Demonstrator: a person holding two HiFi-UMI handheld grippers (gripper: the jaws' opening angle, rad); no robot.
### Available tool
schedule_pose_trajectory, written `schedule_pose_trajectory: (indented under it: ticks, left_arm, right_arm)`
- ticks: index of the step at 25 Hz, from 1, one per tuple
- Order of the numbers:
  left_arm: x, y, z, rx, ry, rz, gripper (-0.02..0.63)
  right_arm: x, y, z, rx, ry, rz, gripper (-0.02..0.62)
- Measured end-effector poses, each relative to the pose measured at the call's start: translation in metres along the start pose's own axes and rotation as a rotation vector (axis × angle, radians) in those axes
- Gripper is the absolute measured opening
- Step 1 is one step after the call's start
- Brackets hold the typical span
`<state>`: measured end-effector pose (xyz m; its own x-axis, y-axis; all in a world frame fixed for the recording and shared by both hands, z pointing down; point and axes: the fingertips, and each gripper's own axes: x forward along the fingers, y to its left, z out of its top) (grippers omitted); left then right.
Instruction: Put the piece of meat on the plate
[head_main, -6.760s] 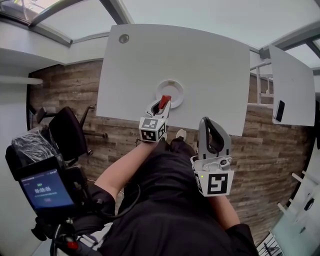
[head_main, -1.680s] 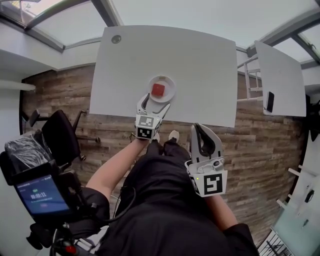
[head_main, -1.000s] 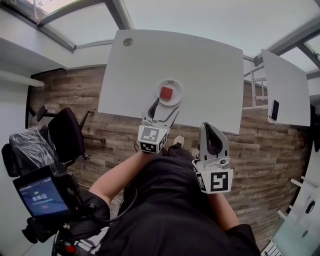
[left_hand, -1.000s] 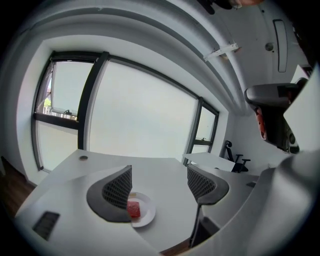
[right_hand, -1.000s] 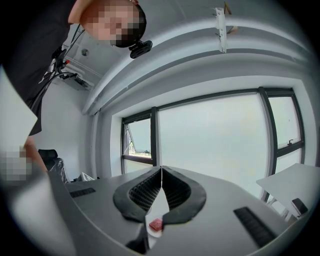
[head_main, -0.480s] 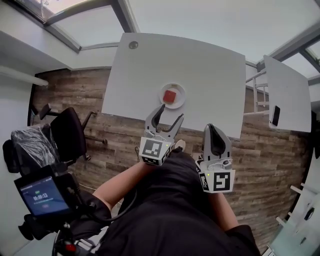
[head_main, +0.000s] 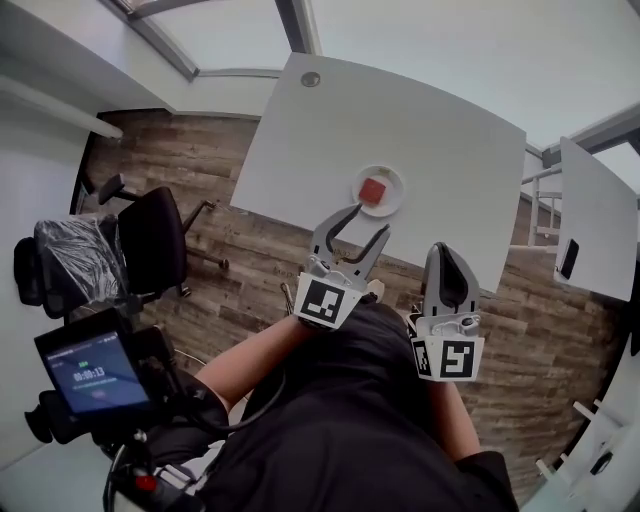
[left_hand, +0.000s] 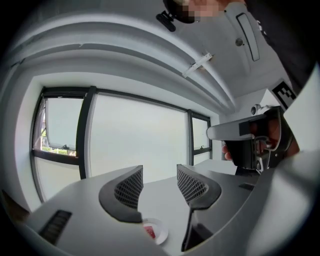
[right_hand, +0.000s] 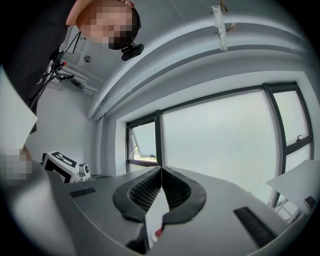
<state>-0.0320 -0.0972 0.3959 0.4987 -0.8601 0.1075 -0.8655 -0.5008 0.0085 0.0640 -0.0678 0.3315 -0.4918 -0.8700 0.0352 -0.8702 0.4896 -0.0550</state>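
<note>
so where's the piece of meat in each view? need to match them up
Head view: piece of meat upper centre-right, on the white plate, near the front edge of the white table.
Left gripper view: bottom centre, small, on the same plate.
Right gripper view: only a red sliver at bottom centre, probably it.
Shared landmark: the white plate under it.
</note>
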Motion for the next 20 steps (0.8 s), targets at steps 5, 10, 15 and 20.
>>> schedule_pose_trajectory:
  ticks: [5, 10, 15, 20]
  left_arm:
    - [-0.004, -0.001, 0.007, -0.06, -0.03, -0.022, 0.199]
    - [-0.008, 0.003, 0.01, -0.095, -0.045, -0.008, 0.16]
    - [-0.008, 0.008, 0.012, -0.116, -0.075, 0.009, 0.006]
    - [-0.007, 0.011, 0.011, -0.131, -0.068, 0.013, 0.006]
  right_arm:
    - [0.01, 0.012, 0.002, -0.01, 0.007, 0.007, 0.008]
    - [0.011, 0.013, 0.004, -0.01, 0.006, 0.008, 0.008]
    - [0.015, 0.009, 0.004, -0.012, -0.006, 0.006, 0.006]
    - [0.02, 0.009, 0.001, -0.011, -0.007, 0.017, 0.008]
